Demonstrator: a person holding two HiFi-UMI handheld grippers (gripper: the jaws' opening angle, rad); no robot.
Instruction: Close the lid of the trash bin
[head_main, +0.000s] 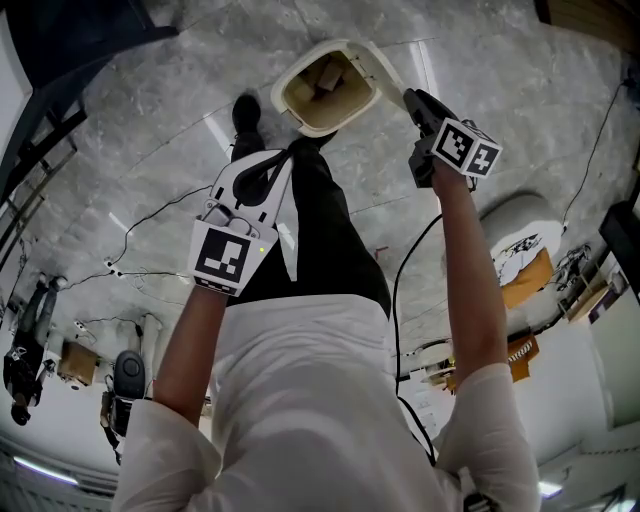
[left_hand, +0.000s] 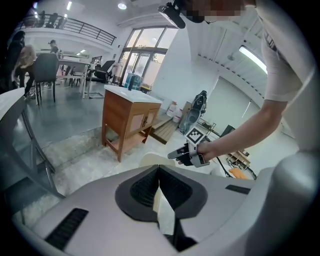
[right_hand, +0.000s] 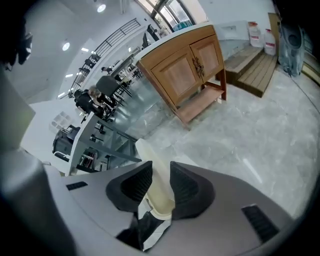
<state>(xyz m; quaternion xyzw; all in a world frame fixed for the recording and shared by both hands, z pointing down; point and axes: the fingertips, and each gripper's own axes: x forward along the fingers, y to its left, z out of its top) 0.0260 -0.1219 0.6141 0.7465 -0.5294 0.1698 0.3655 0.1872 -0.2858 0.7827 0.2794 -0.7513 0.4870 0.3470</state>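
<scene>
Two grippers near an open trash bin (head_main: 322, 128), top centre.
Its raised lid (head_main: 384, 68) sits clamped in the right gripper (head_main: 411, 99); the left gripper (head_main: 288, 153) is closed and empty.

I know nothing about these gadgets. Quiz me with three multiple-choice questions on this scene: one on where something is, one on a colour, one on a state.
1. What is the right gripper clamped on?
A. a broom handle
B. the lid of the trash bin
C. a door knob

2. What colour is the trash bin?
A. cream
B. red
C. blue

3. How does the lid stand?
A. shut flat
B. lying off on the floor
C. raised, bin open

Answers:
1 B: the right gripper view shows the cream lid edge between its jaws.
2 A: the head view shows a cream rim and lid.
3 C: the head view looks straight into the open bin.
</scene>
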